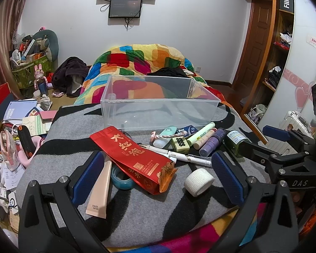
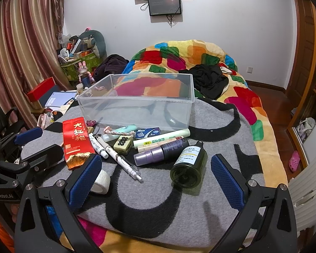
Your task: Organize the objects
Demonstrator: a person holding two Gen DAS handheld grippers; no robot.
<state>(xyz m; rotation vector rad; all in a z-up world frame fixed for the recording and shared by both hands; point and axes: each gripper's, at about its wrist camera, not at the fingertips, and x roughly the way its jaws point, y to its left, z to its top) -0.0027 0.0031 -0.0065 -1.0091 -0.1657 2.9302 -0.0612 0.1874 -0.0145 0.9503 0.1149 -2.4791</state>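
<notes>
Both grippers hover low over the grey blanket point(image 2: 210, 126) on the bed, jaws spread wide on each, nothing held. The clear plastic bin point(image 1: 158, 107) sits empty just beyond the clutter, open side up.

Left gripper point(image 1: 158, 175) frames the red tea pouch point(image 1: 134, 158), whose long axis runs diagonally across the gap, torn end nearest; the beige tube point(image 1: 100, 189) leans against its left finger, the white tape roll point(image 1: 199, 181) sits near the right one, and the blue tape ring point(image 1: 122, 178) peeks from under the pouch.

Right gripper point(image 2: 155, 179) is nearer the dark green bottle point(image 2: 189, 166), lying on its side, base toward the camera, neck pointing at the bin. Looks the likelier first pick. The path to the bin crosses the purple spray bottle point(image 2: 160, 151) and the pens point(image 2: 118, 156), so a lift must clear them.
</notes>
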